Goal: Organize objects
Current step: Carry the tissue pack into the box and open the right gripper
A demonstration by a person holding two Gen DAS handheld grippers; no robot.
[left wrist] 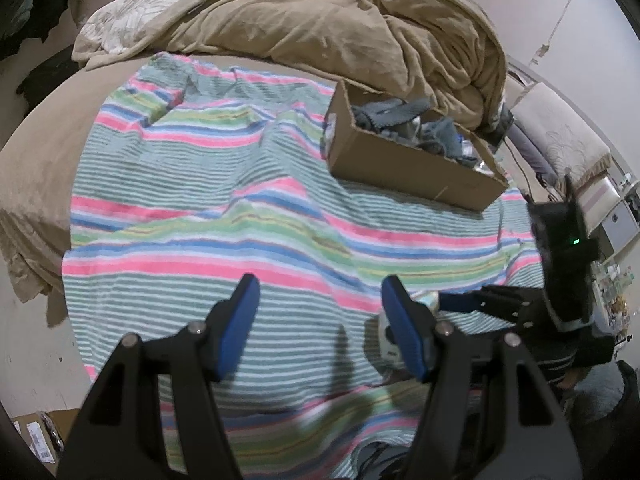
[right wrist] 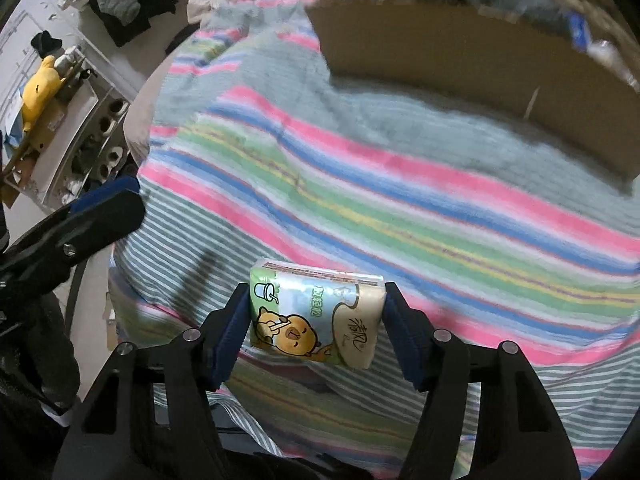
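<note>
My right gripper (right wrist: 316,316) is shut on a tissue pack (right wrist: 316,316) with a cartoon bear print, held just above the striped towel (right wrist: 360,184). A cardboard box (right wrist: 480,80) with grey cloths in it stands beyond it; it also shows in the left wrist view (left wrist: 400,156) at the far right. My left gripper (left wrist: 320,320) is open and empty above the striped towel (left wrist: 200,184). The right gripper (left wrist: 460,304) shows at the lower right of the left wrist view, and the tissue pack (left wrist: 386,340) peeks out behind my finger.
A rumpled tan blanket (left wrist: 320,28) lies behind the box. A shelf with a yellow plush toy (right wrist: 40,88) stands left of the bed. The bed's edge (left wrist: 36,184) drops off at the left.
</note>
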